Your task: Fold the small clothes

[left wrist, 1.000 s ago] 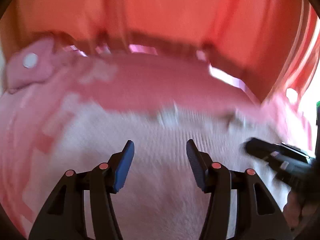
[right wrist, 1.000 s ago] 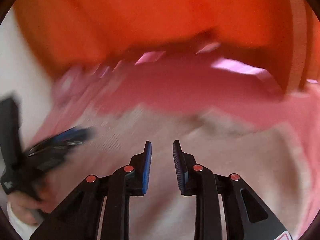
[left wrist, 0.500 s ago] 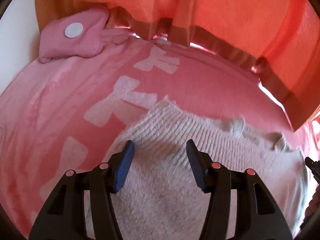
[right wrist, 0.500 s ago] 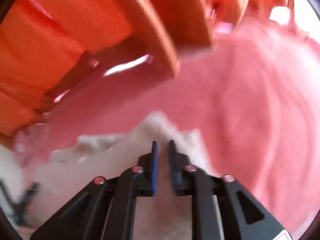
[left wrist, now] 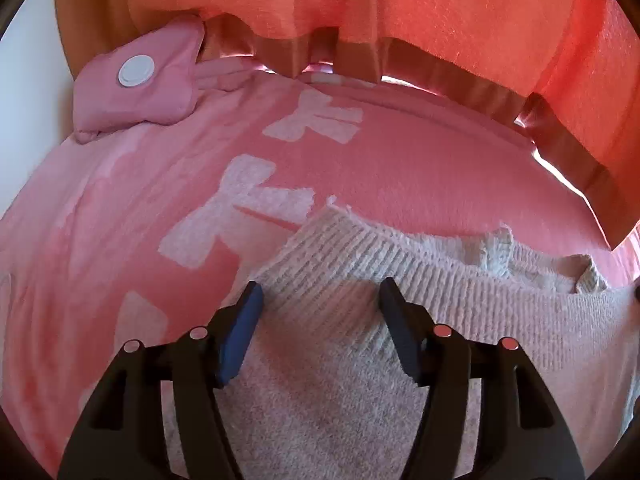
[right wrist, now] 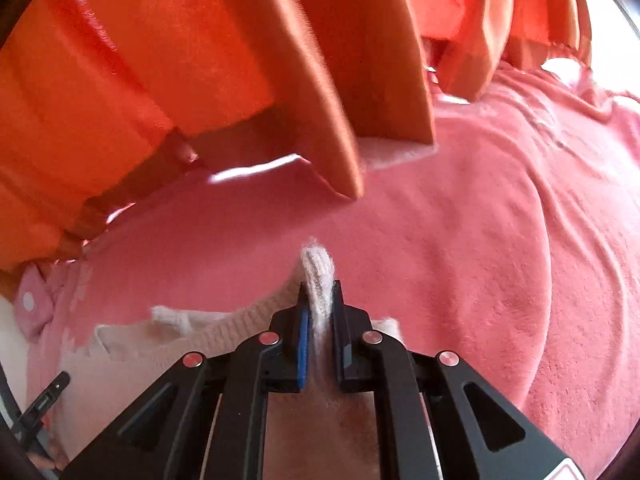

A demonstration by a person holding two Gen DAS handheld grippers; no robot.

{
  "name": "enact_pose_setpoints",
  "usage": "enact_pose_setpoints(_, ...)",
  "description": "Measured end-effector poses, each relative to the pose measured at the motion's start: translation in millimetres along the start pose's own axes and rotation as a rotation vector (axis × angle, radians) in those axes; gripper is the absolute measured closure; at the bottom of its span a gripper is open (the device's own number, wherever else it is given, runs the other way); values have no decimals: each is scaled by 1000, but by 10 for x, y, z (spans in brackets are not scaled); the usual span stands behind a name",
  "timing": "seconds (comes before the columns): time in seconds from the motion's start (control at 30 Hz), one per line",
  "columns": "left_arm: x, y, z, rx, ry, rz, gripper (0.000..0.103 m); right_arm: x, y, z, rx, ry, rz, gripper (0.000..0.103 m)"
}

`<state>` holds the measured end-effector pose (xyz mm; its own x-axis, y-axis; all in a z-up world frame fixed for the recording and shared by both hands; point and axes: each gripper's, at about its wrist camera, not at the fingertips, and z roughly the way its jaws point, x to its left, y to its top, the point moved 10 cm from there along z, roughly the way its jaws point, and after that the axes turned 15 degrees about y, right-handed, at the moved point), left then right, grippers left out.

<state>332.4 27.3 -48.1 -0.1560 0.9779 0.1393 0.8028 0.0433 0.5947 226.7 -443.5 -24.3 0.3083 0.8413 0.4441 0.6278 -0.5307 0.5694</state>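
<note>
A small cream knit sweater (left wrist: 400,320) lies flat on a pink blanket (left wrist: 400,168) patterned with white bows, which covers what looks like a bed, with orange curtains (left wrist: 440,8) hanging just behind it. The right claw (right wrist: 320,320) is closed tight on the ribbed corner of the sweater, and a little tongue of knit pokes up from between its two sides; pinching right at the corner likely gives control of that whole edge so it can be lifted and carried over for a fold. The left claw (left wrist: 320,320) is spread wide and holds nothing, poised low over the ribbed band near the sweater's other end, its blue pad (left wrist: 240,336) just beside the sweater's left edge. It seems placed there either to take the matching corner or to pin the fabric while the other side is drawn across. The sweater looks mostly spread out, so the folding is probably at an early stage. A small pink pouch (left wrist: 136,84) with a white round button rests at the far left of the blanket, well apart from the work.
</note>
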Motion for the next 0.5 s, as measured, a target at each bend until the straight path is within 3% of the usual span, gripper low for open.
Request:
enact_pose_setpoints(0.03,-8,-3,2,-2,4,6,43,-51,-75,123,41,-10,7,95)
enact_pose_setpoints(0.13,-32,-13,4,-8,21,24,42,24,-51,91,28,-34,-36,92)
enact_pose_setpoints(0.27,-39,-14,15,-11,29,33,42,318,141,-329,-138,-39,-88,88)
enact_pose_setpoints(0.33,-45,-14,19,-12,34,38,41,462,123,-466,-176,-36,-142,86)
enact_pose_setpoints(0.43,-63,-21,23,-16,43,49,40,819,-137,-293,-84,55,-215,85)
enact_pose_setpoints(0.5,-68,-23,25,-19,49,56,40,989,-427,0,63,88,-261,85)
